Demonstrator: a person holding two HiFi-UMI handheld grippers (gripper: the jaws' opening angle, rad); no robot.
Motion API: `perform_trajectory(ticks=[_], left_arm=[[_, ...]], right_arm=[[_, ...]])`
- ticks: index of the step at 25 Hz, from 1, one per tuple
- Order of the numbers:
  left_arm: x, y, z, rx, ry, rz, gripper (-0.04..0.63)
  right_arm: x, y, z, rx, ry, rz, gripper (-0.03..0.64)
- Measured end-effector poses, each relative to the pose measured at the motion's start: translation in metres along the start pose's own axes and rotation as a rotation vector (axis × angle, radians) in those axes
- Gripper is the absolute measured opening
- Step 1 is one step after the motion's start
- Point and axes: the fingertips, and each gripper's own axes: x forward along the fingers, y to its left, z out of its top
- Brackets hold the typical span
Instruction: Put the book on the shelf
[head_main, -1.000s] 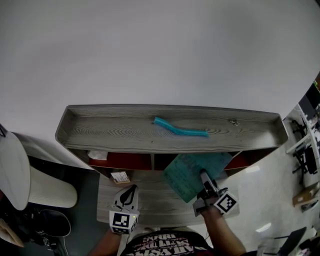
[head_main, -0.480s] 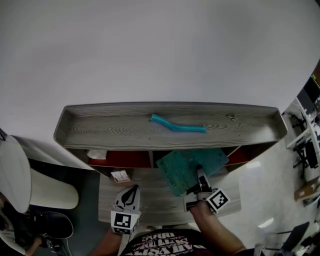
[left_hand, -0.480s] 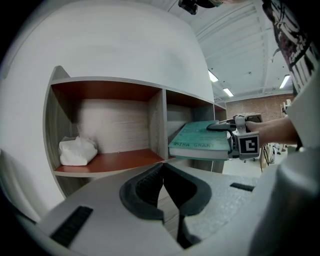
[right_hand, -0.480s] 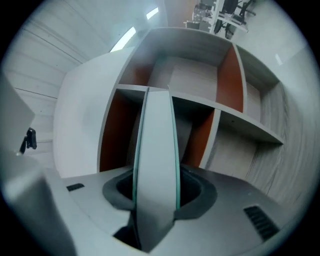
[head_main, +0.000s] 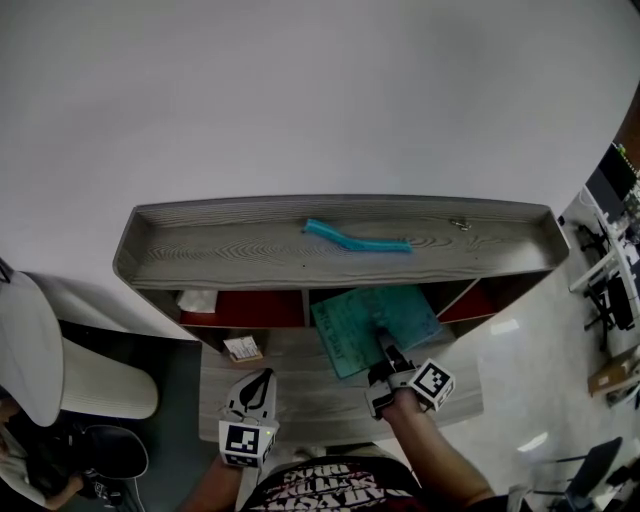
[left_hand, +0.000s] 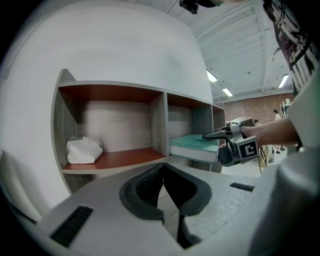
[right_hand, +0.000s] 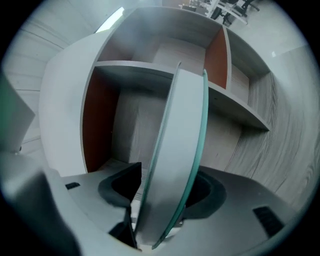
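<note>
- Fingers (right_hand: 124, 186) of the right gripper (head_main: 385, 348) are opening. The book (head_main: 370, 322) stands between them, and a gap shows between one pad and the cover, so the pads do not clamp it.
- Book position: it lies flat with the teal cover up. Its far end is inside the centre compartment of the shelf unit (head_main: 220, 250). Its near end projects past the front edge of that compartment's board and sits askew to the edge.
- Left gripper (head_main: 262, 380): the fingers are closed together with nothing between them. It is held in front of the unit, left of the book and well apart from it.
- Left compartment: a crumpled white cloth (left_hand: 84, 150) lies on the reddish board, close to the left wall.
- Top board: a curved teal strip (head_main: 355, 238) lies near the centre and runs toward the right edge. A small metal item (head_main: 461, 224) lies near the back right corner.
- Lower board: a small tan package (head_main: 242, 349) lies near the back left corner.
</note>
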Motion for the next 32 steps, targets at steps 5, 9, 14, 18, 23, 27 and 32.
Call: perform_trajectory(ticks=[5,9,14,18,23,27,32], left_arm=[[-0.007,-0.001,-0.001,-0.004,0.008,-0.006,0.006],[-0.012,-0.004,0.001,0.002,0.018,-0.011,0.006],[-0.019,-0.004,0.001,0.011,0.015,0.007,0.006],[-0.024,-0.001,-0.001,0.017,0.008,0.032,0.006],[-0.027,-0.006,-0.004,0.025,0.009,0.039,0.006],[-0.034,-0.012,-0.008,0.028,0.023,0.047,0.006],[-0.042,-0.013,-0.011,0.024,0.034,0.066,0.006]], right_arm=[[-0.005,0.006,-0.009,0.063,0.069,0.077,0.264],[-0.014,0.010,-0.024,0.084,0.162,0.113,0.285],[-0.036,0.008,-0.033,0.125,0.221,0.145,0.190],[-0.038,0.004,-0.032,0.155,0.190,0.151,0.185],[-0.024,0.006,-0.022,0.185,0.108,0.168,0.181],[-0.010,0.006,-0.023,0.215,0.106,0.169,0.179],[0.004,0.007,-0.028,0.229,0.131,0.165,0.178]])
